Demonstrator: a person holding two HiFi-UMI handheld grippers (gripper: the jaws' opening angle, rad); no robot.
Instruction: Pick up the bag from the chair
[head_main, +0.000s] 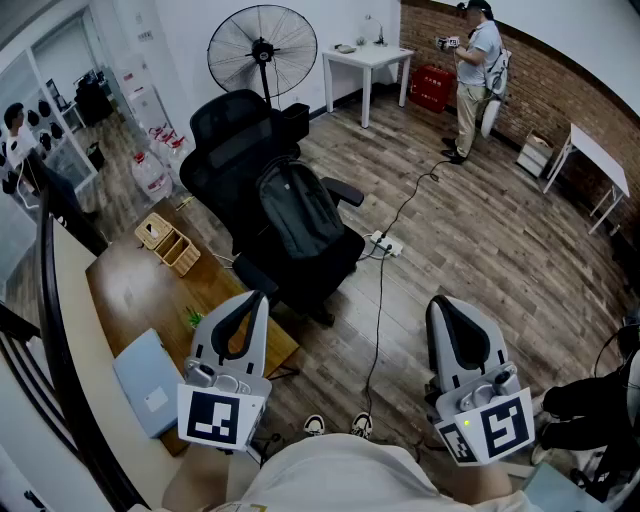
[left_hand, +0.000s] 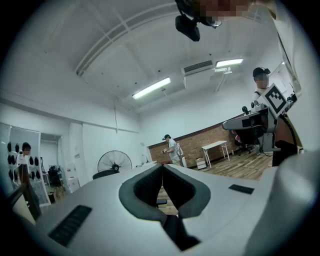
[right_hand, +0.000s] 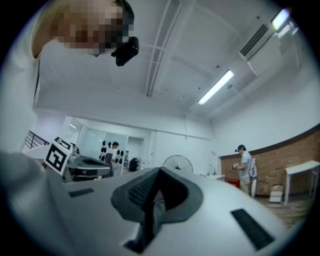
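Observation:
A dark grey backpack (head_main: 298, 212) leans upright against the back of a black office chair (head_main: 232, 135) in the middle of the head view. Both grippers are held low and near me, well short of the chair and pointing toward it. My left gripper (head_main: 261, 297) is shut with nothing in it, just before the chair's base. My right gripper (head_main: 437, 304) is also shut and empty, off to the chair's right over the wood floor. In the left gripper view the left gripper (left_hand: 161, 168) has its pads pressed together, and in the right gripper view the right gripper (right_hand: 159, 173) looks the same.
A wooden desk (head_main: 143, 283) at the left carries a grey laptop (head_main: 149, 382) and a wooden box (head_main: 167, 241). A power strip (head_main: 384, 244) and its cable lie on the floor right of the chair. Farther back stand a fan (head_main: 262, 46), a white table (head_main: 366, 58) and a person (head_main: 474, 75).

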